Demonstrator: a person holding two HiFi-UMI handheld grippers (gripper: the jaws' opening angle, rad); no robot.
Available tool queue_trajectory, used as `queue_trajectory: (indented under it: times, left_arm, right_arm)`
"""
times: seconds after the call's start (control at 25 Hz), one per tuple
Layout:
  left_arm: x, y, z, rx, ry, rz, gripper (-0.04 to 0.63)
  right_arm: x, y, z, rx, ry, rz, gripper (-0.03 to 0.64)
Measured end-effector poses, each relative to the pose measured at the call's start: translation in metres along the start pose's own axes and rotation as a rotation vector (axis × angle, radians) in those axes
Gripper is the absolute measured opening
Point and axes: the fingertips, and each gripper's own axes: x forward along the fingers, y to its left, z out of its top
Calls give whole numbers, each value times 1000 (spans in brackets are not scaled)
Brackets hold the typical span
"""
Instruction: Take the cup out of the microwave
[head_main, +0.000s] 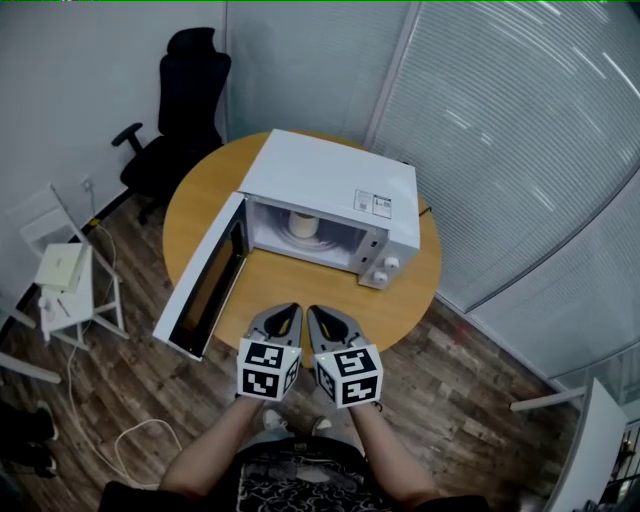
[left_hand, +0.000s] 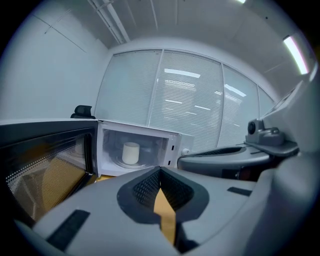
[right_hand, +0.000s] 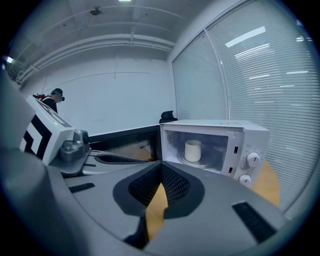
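A white microwave stands on a round wooden table, its door swung wide open to the left. Inside, a pale cup sits upright on the turntable; the left gripper view shows the cup straight ahead, and the cup appears in the right gripper view too. My left gripper and right gripper hang side by side over the table's near edge, well short of the microwave. Both are shut with nothing between their jaws.
A black office chair stands behind the table at the left. A white folding stand with papers is on the floor at left. Glass walls with blinds close off the back and right. A person stands far off in the right gripper view.
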Motion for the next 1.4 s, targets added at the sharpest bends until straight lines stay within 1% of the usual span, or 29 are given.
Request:
queue_trajectory:
  times: [0.2, 0.48, 0.88, 1.08, 1.32, 1.36, 1.4]
  left_arm:
    - [18, 15, 1, -4, 2, 0, 9]
    - [63, 27, 12, 9, -23, 12, 9]
    - [141, 54, 31, -5, -20, 68, 11]
    - [169, 66, 35, 9, -26, 89, 11]
    - [194, 81, 38, 19, -67, 128, 12]
    - [197, 83, 38, 18, -74, 132, 21]
    - [200, 85, 38, 17, -78, 135, 43]
  right_arm:
    - [19, -8, 1, -3, 6, -1, 17]
    - [49, -43, 10, 7, -18, 11, 17]
    - [104, -97, 32, -22, -6, 72, 17]
    - [125, -113, 34, -29, 9, 97, 17]
    - [145, -125, 36, -42, 14, 133, 17]
    - [147, -126, 35, -46, 15, 138, 17]
    - [149, -128, 34, -48, 16, 143, 17]
